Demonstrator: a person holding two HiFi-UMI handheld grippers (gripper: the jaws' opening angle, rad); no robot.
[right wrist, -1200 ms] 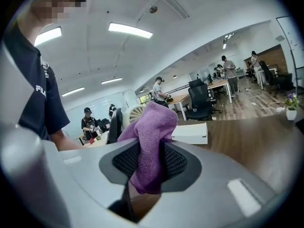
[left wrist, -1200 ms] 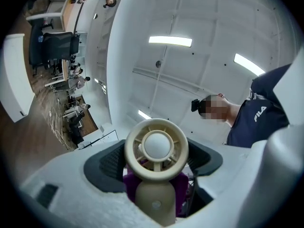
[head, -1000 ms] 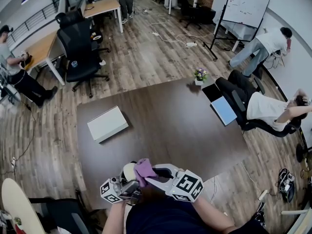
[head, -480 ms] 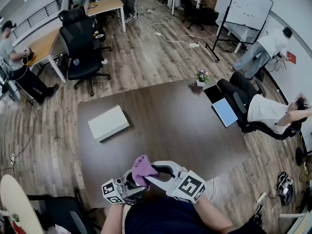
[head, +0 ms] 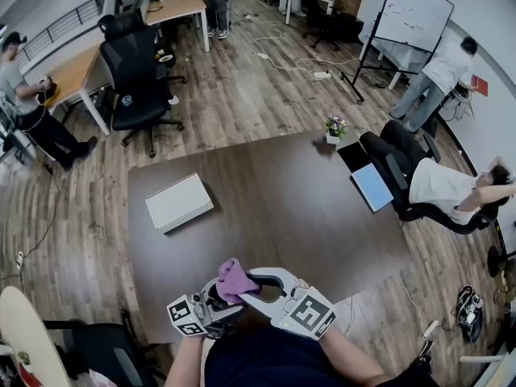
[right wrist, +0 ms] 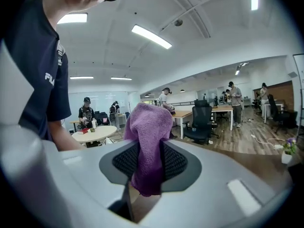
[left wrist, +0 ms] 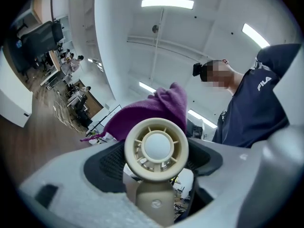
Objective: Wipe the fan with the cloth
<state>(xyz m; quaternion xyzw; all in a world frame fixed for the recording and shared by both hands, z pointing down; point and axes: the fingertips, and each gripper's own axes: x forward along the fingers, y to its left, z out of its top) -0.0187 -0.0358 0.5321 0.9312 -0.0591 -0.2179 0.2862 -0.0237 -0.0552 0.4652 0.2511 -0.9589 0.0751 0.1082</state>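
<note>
Left gripper view shows the small cream fan [left wrist: 156,148] facing the camera, its handle clamped between the wide-set jaws of the left gripper [left wrist: 156,172]. The purple cloth [left wrist: 151,110] is draped against the fan's rim at about 12 o'clock. In the right gripper view the right gripper [right wrist: 149,164] has its jaws drawn narrow on a bunched fold of that cloth, the loose end standing up past the pads. From the head view both grippers meet close to the body, at the 6 o'clock edge of the brown surface [head: 282,200].

The wipe looks to be under way at the top of the rim. To do it well, I would hold the fan hand steady and let only the cloth hand travel, sweeping round the ring from 12 through 3 and 6 o'clock. Light pressure is wise, since a hard push could twist the handle in its grip. The loose fold, not the jaw tips, should meet the plastic and reach between the vanes.
</note>
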